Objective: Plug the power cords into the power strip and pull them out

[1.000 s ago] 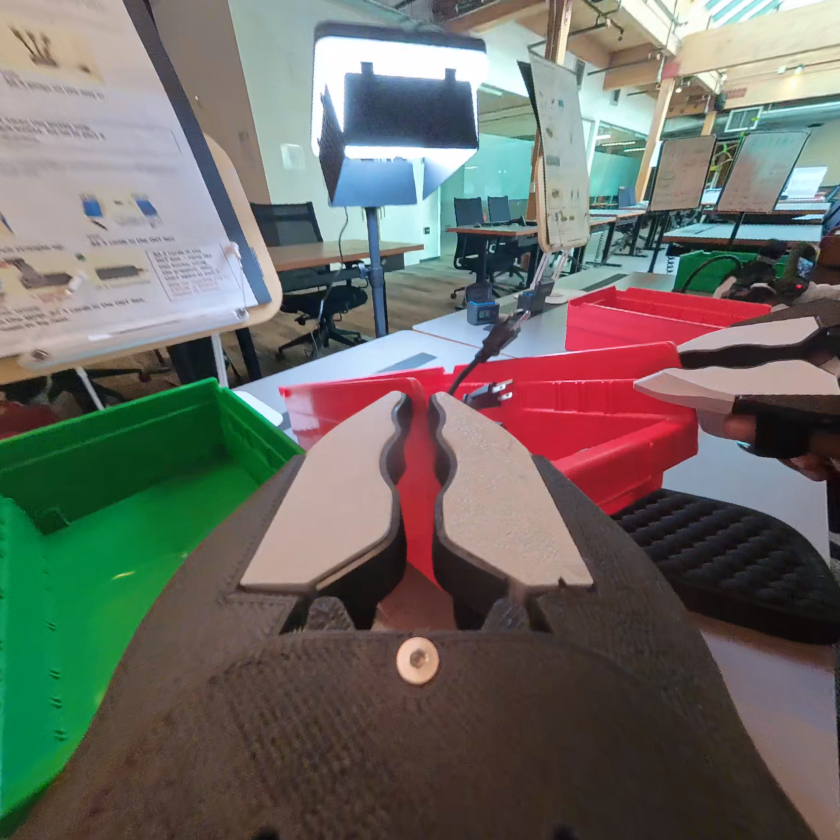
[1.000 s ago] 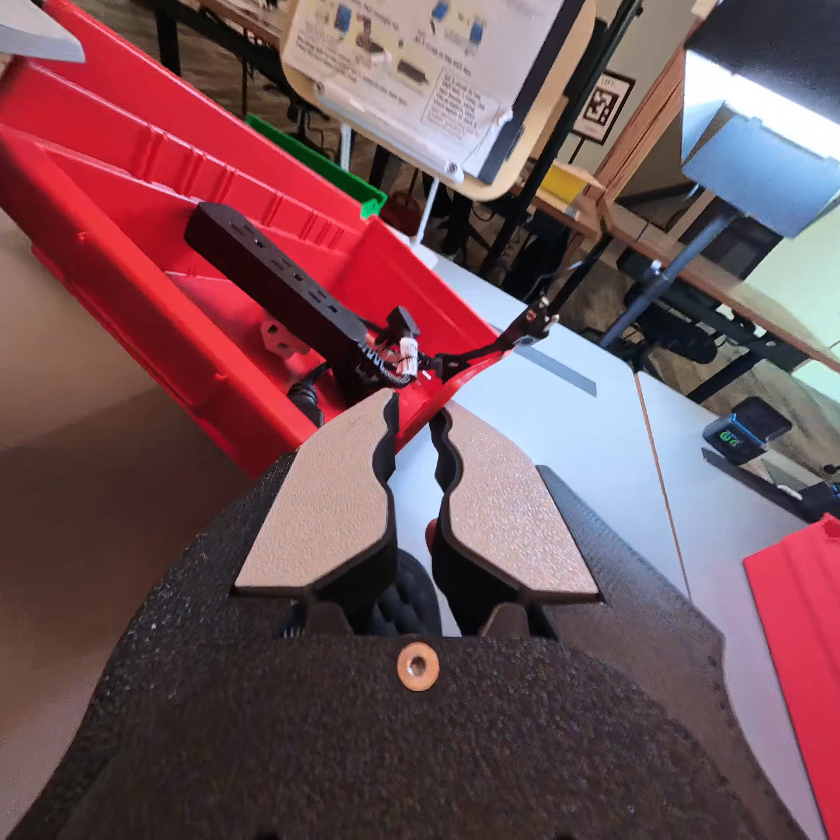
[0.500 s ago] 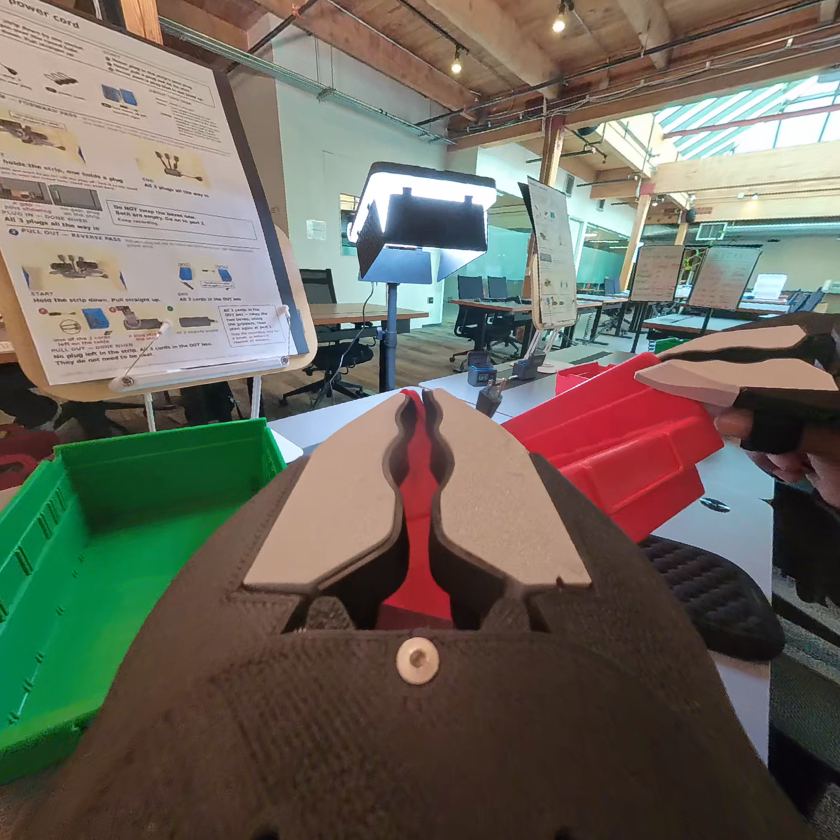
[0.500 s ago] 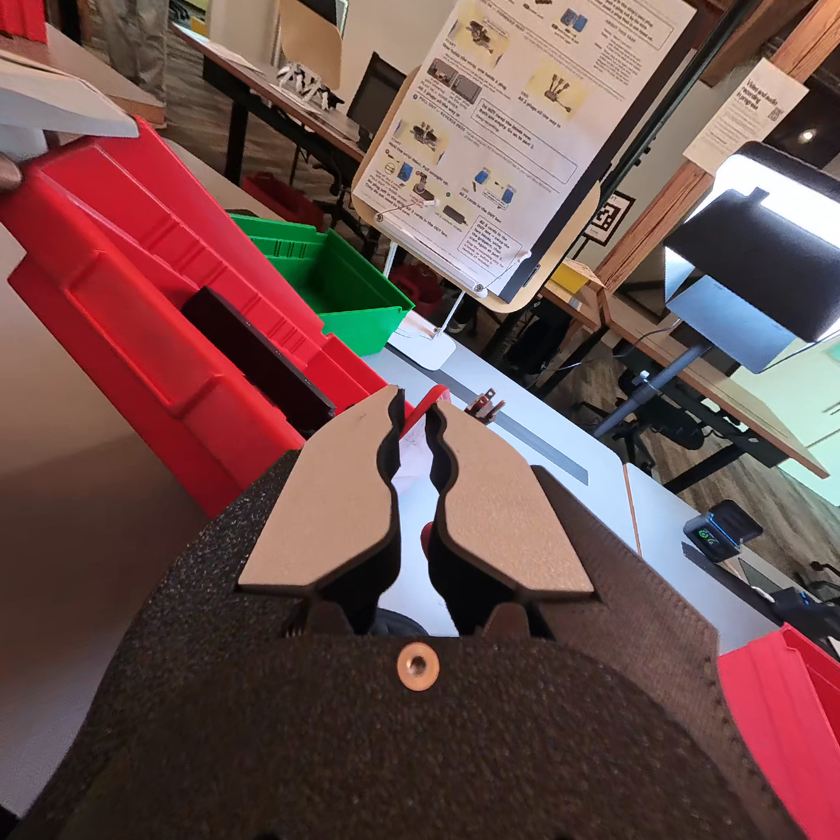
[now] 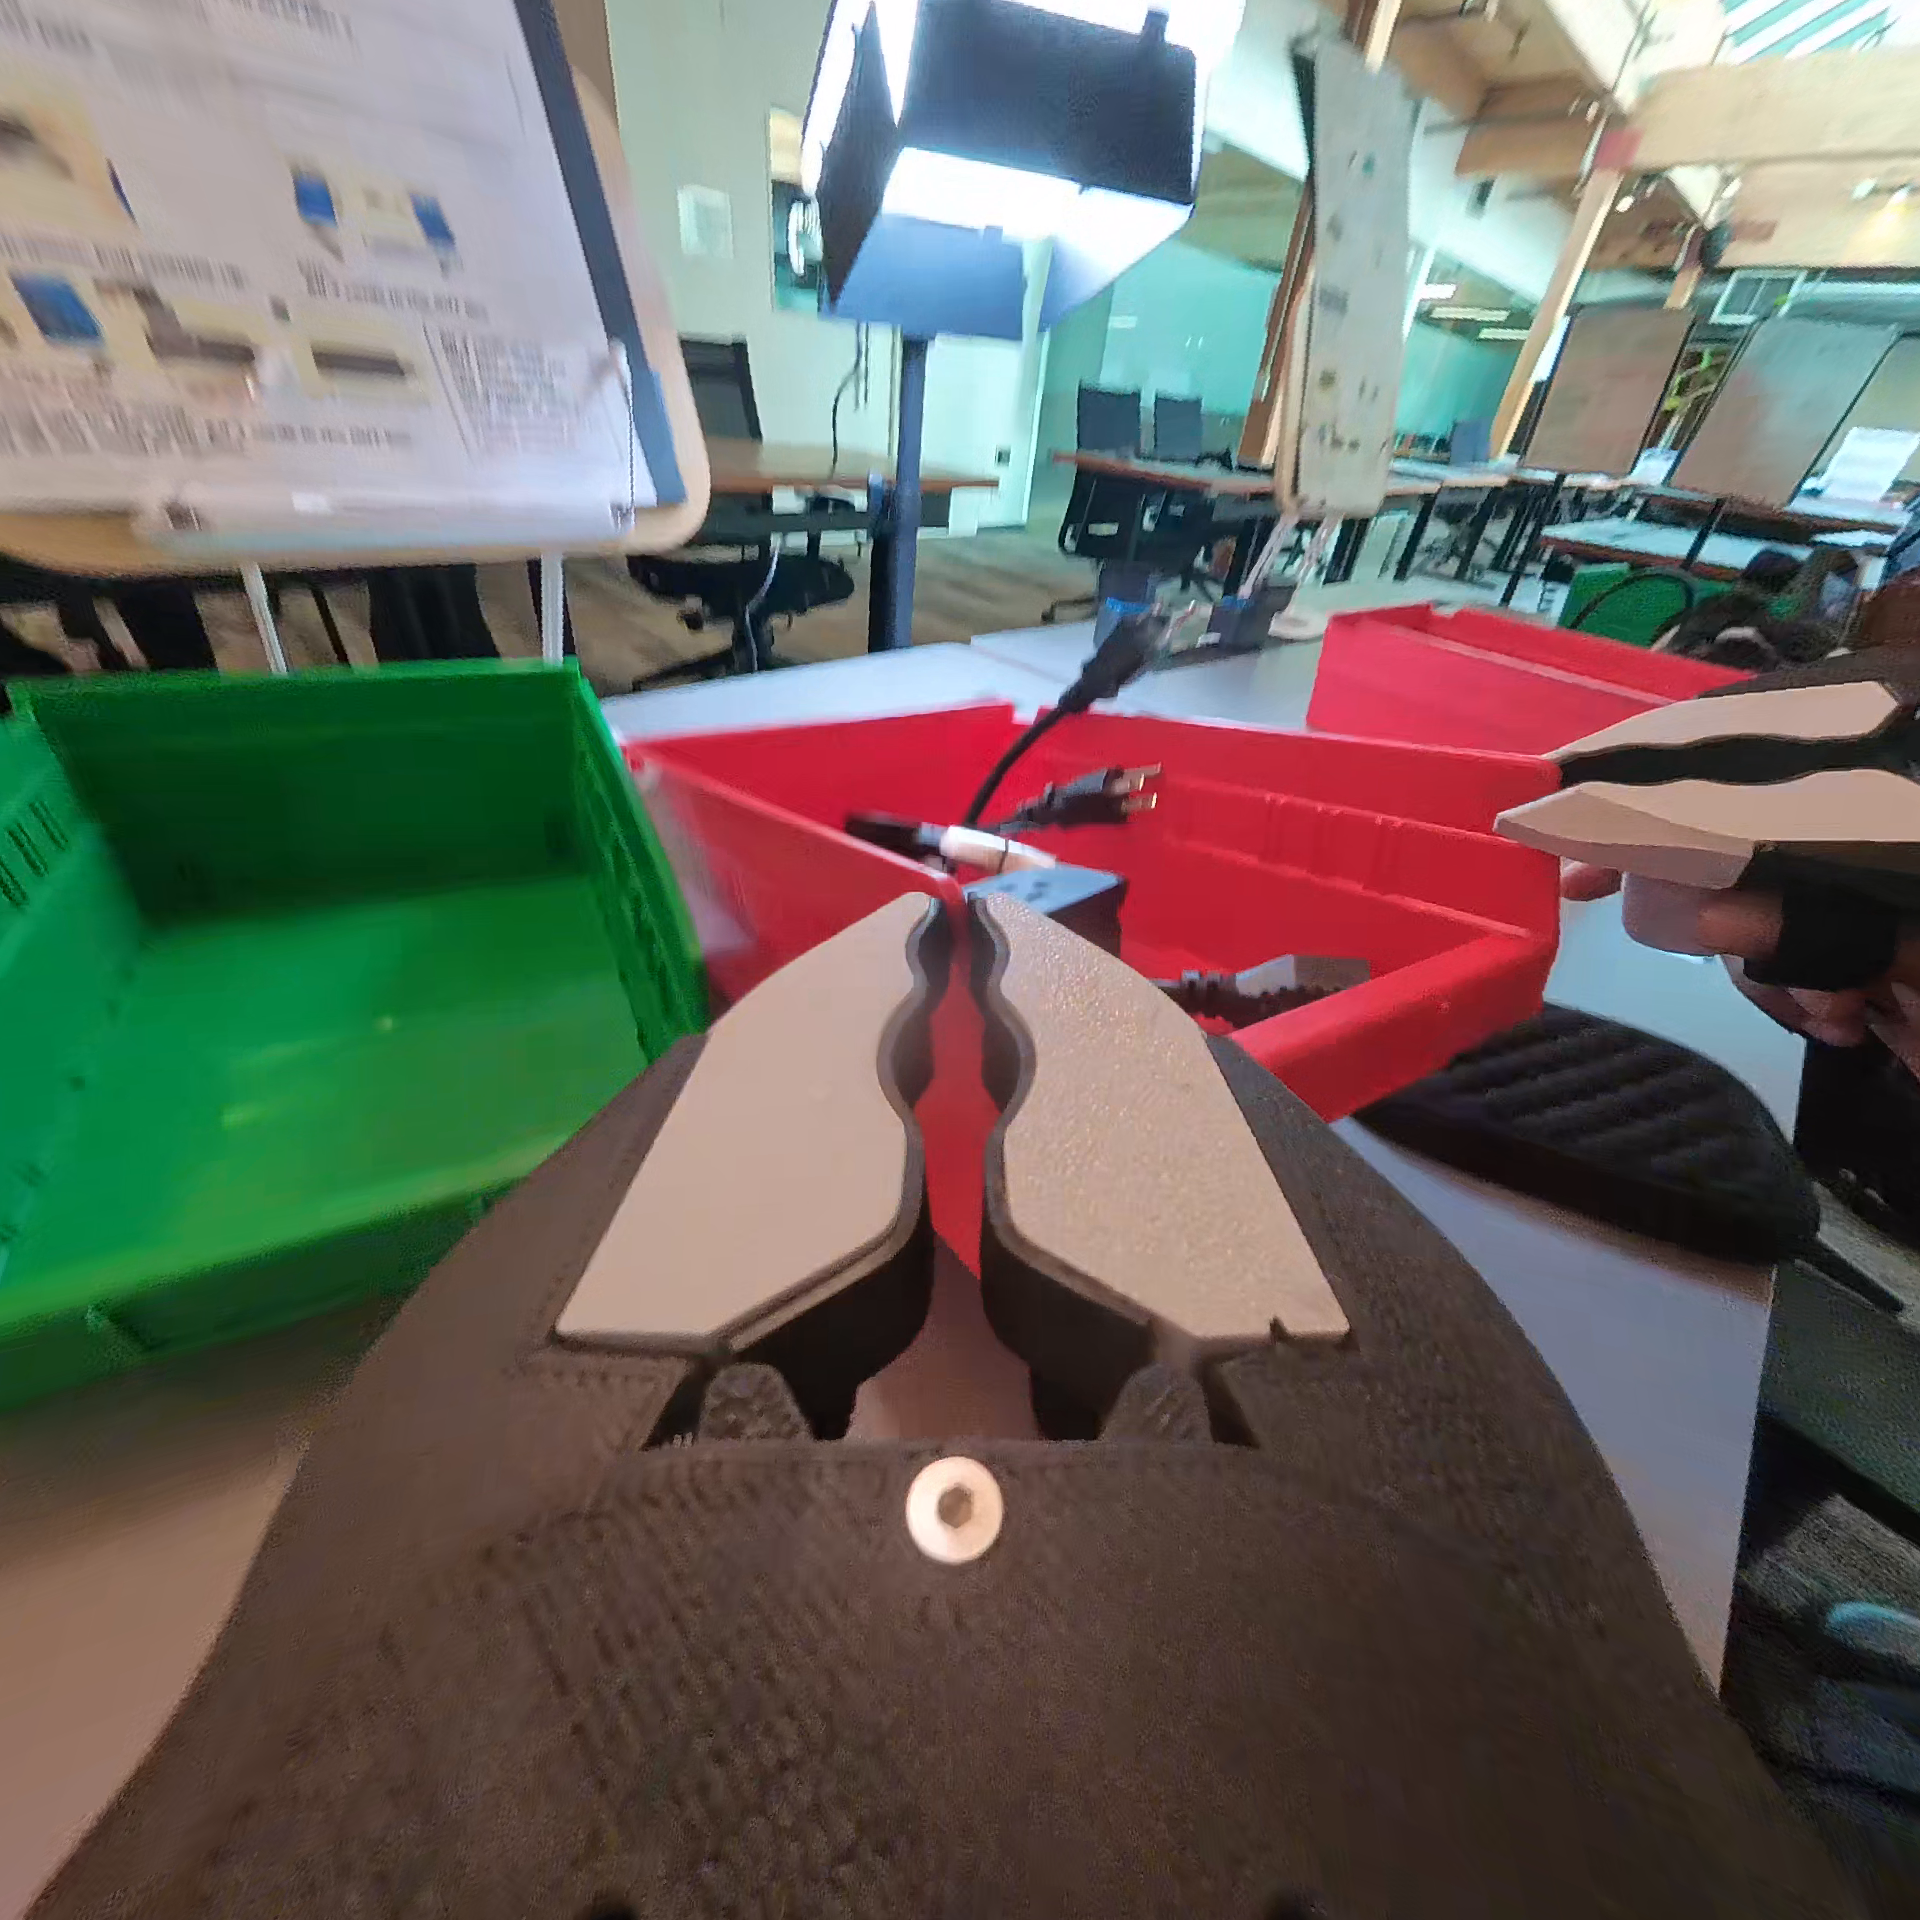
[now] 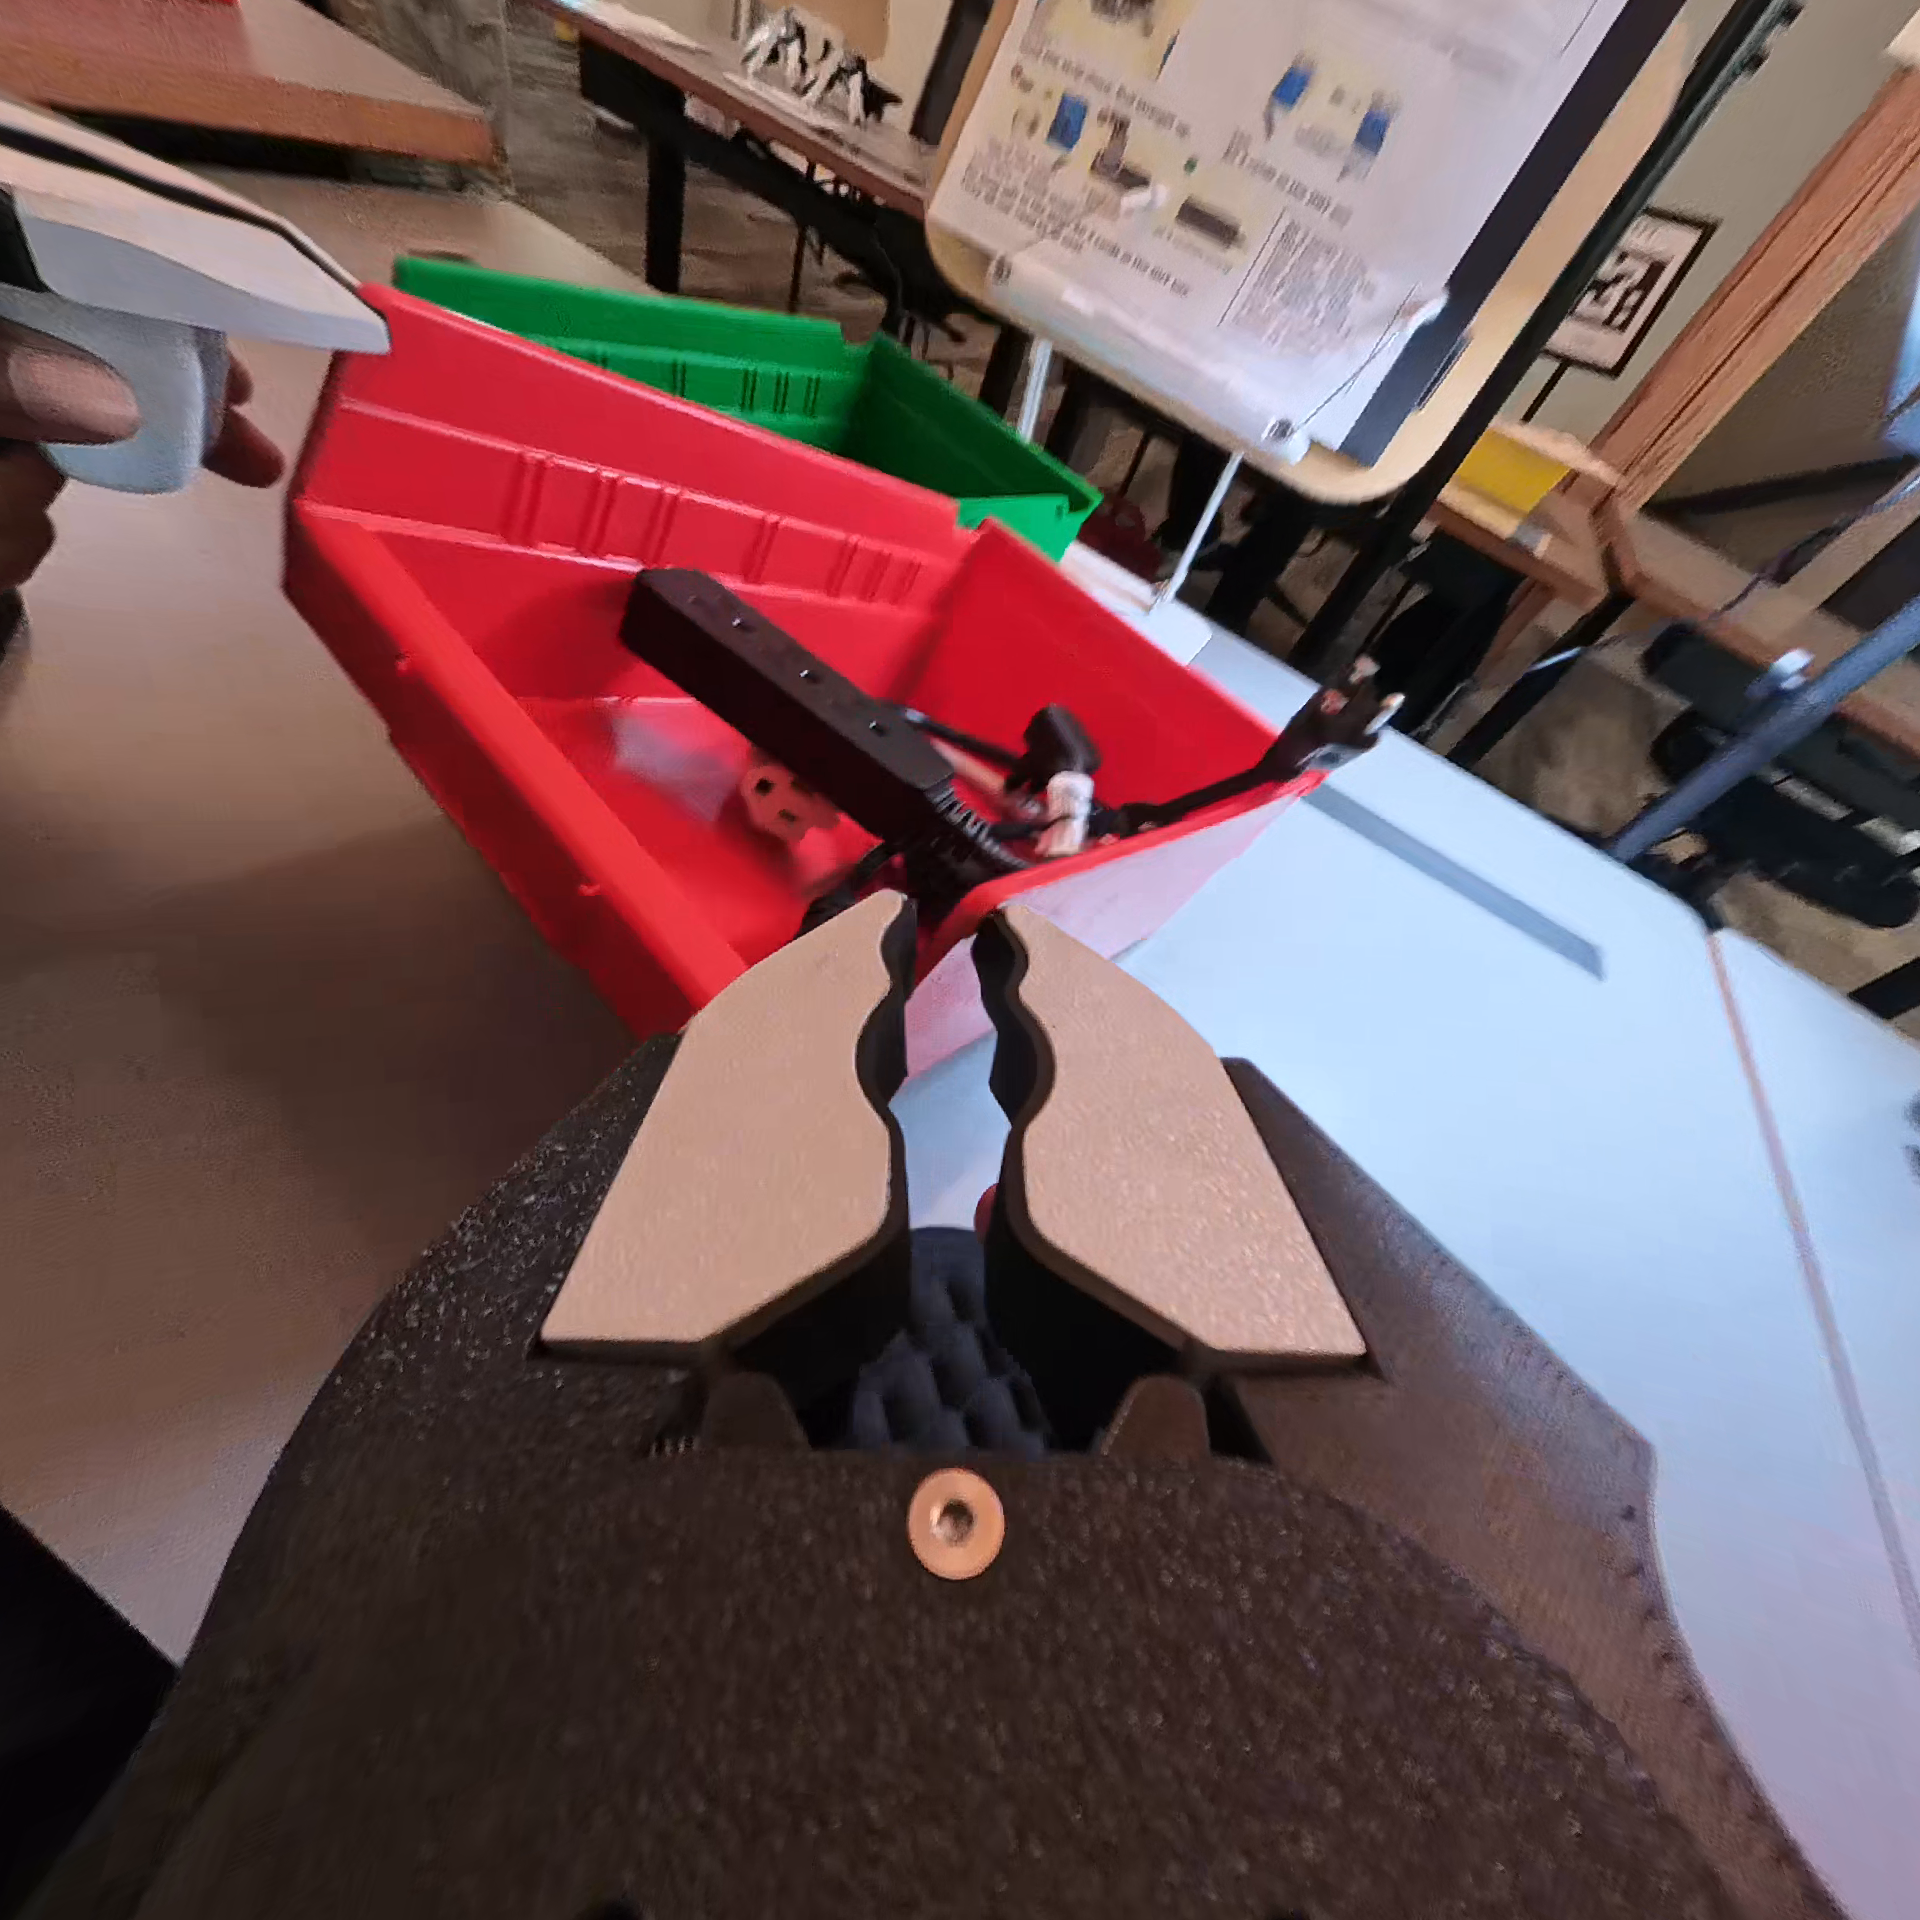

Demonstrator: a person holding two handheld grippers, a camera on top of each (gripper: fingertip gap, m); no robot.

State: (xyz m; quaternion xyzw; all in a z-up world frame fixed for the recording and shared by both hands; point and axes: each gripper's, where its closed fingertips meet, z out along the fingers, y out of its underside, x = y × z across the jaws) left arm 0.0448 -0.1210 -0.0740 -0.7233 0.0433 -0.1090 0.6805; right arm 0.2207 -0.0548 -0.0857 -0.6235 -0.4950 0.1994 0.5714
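Left claw (image 5: 954, 914): fingers nearly together at the tips, a thin gap between, nothing clamped. Right claw (image 6: 948, 920): tips slightly apart, also holding nothing. Each claw shows at the edge of the other's view, with a hand (image 6: 62, 416) wrapped on the left claw's grip.
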